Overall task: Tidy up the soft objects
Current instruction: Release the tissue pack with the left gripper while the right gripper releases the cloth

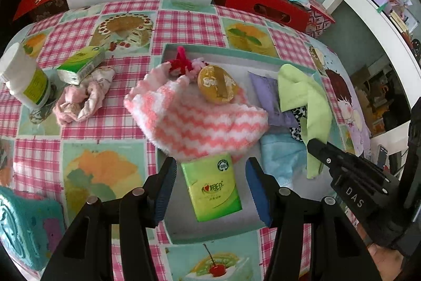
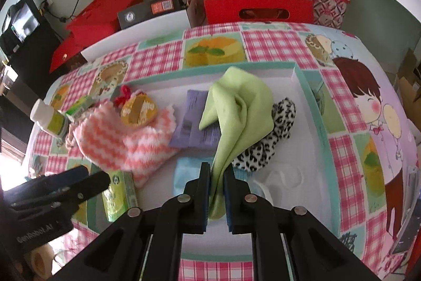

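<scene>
Left of the shallow teal-rimmed white tray point(image 1: 168, 236), out on the checked bench point(image 1: 184, 25), lie a crumpled pale pink fabric scrunchie point(image 1: 84, 99) and a small green tissue packet point(image 1: 80, 65), neither yet sorted. Inside the tray, at its left end, a fluffy pink-and-white zigzag towel point(image 1: 194, 123) spills over the rim, with a round yellow wrapped soap point(image 1: 217, 83) resting on it. Just in front of the towel lies a second green tissue packet point(image 1: 211, 186); the left hand-held gripper point(image 1: 210, 185) straddles it with jaws wide apart, not touching. Right of the towel, a thin lime-green cloth point(image 2: 236, 117) drapes over a leopard-print fabric piece point(image 2: 265, 141); the right hand-held gripper point(image 2: 217, 191) is pinched closed on the cloth's lower tail. That cloth looks light, limp and easily dragged, so lifting it may snag its neighbours. The scrunchie should squash readily; gripping its bunched middle seems safest.
</scene>
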Motion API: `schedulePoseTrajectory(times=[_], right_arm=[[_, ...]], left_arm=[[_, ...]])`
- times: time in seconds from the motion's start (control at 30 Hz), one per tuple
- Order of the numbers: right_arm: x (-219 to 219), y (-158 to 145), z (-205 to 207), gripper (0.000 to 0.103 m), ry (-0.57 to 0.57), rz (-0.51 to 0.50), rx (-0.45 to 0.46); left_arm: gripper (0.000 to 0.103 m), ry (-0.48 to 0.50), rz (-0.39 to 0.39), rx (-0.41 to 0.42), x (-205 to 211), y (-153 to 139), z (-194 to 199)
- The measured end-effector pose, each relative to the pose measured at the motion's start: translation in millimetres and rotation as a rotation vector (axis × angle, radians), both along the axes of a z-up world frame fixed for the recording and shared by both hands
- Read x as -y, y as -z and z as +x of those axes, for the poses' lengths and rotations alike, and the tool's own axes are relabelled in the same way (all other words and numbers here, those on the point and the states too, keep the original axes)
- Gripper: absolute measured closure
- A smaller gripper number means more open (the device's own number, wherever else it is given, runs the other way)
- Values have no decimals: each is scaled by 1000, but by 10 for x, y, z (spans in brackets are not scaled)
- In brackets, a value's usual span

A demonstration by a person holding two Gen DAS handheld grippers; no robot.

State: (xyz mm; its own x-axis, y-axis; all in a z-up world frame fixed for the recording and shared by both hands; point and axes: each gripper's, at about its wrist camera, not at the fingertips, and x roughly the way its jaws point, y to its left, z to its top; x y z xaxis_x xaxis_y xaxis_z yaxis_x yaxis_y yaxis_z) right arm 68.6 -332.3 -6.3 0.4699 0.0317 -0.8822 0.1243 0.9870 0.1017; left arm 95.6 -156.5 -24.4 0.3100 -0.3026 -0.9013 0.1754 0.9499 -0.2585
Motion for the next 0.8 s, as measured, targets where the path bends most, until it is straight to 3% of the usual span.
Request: schedulePoseTrajectory(times=[0.07,0.2,0.3,0.43,0.5,0.6,0.8], right_arm=[[-9,22,-14,90,-1,-5,-13],[-40,69,-44,77,-7,-13,-36],[-58,85,-67,68,-11,-24,-46],[-82,64,-84,44,-11,-46,-46],[-95,42,-89,43,-12,-58,-41],[-114,35,-91,39,-18,-67,-45],[-142,44,-87,30,-25,-81,-52]], left_arm=[[47,-5,7,4,-21,-19,-19],[35,-28,4,4,-102,-47,-56],[32,-43,-2,9,-167,-64,-83],[28,-70,-5,16,-265,-89,-104],[27,-84,-7,22,-320,-112,-112],[12,-109,-3,37,-402,-142,-118],[10,-154,1,62,-533,-180,-125]])
